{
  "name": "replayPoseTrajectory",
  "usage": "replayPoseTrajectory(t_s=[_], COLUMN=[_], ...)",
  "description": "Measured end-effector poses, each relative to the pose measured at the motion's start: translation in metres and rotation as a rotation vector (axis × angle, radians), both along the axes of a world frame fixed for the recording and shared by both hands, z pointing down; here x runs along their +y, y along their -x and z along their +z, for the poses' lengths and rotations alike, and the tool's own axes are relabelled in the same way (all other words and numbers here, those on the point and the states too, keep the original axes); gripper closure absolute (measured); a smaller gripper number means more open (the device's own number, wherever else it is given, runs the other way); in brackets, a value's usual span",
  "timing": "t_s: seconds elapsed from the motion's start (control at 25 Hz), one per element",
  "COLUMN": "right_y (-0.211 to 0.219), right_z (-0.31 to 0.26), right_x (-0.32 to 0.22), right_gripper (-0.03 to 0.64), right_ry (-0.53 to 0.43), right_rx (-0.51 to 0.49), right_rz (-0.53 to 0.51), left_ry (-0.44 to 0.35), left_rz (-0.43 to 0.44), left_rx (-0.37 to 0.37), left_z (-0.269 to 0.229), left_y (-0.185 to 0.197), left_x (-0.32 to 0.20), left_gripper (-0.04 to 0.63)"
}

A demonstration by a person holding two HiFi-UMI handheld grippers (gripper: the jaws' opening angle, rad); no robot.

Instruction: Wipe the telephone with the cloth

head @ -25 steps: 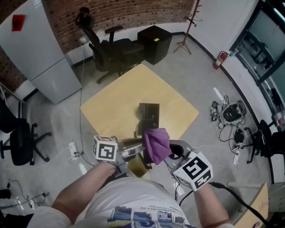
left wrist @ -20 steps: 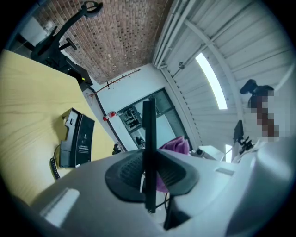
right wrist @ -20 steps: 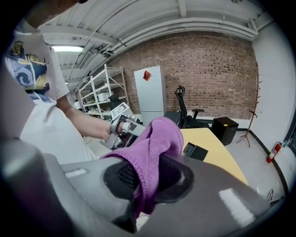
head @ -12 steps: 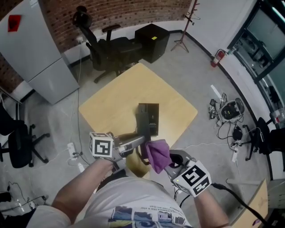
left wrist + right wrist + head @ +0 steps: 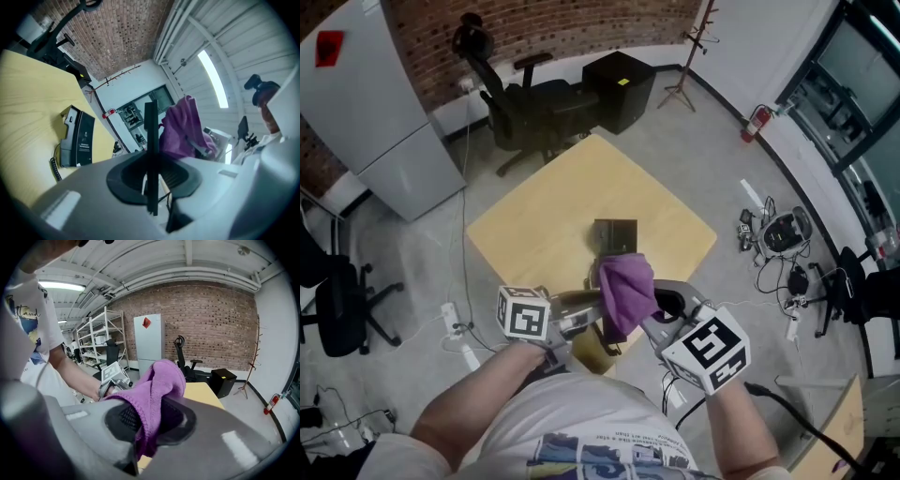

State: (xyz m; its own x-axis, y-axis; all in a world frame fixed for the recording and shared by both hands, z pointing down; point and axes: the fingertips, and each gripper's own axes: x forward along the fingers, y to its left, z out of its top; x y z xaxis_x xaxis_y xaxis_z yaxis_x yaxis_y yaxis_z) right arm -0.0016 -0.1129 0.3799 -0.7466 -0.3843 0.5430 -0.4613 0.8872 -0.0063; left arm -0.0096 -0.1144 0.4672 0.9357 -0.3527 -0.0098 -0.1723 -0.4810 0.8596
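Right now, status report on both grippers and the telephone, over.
Left gripper shut on thin dark bar, likely the handset. Right gripper shut on purple cloth, beside the bar; contact unclear. Telephone on table, no obstruction seen.

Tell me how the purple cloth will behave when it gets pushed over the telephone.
Probably floppy: the cloth droops in folds over the right tool. Likely light, since one pinch holds it up. Its fuzzy pile should drag rather than slip.
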Motion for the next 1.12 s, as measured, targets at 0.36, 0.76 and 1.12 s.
replayPoseTrajectory(t_s=[0.36, 0.76, 1.12], right_y=[0.003, -0.006, -0.031], right_z=[0.037, 0.059, 0.015], right_x=[0.042, 0.076, 0.021], right_gripper=[0.574, 0.574, 0.574], right_ry=[0.102, 0.190, 0.041], right_rx=[0.042, 0.101, 0.034], right_rz=[-0.047, -0.086, 0.043], left_ry=[-0.003, -0.015, -0.050], left_rz=[-0.062, -0.095, 0.009], left_rx=[0.041, 0.088, 0.125], left_z=[-0.007, -0.025, -0.037], left_y=[0.023, 0.047, 0.052], left_x=[-0.014, -0.026, -0.016], left_gripper=[0.514, 0.514, 0.514])
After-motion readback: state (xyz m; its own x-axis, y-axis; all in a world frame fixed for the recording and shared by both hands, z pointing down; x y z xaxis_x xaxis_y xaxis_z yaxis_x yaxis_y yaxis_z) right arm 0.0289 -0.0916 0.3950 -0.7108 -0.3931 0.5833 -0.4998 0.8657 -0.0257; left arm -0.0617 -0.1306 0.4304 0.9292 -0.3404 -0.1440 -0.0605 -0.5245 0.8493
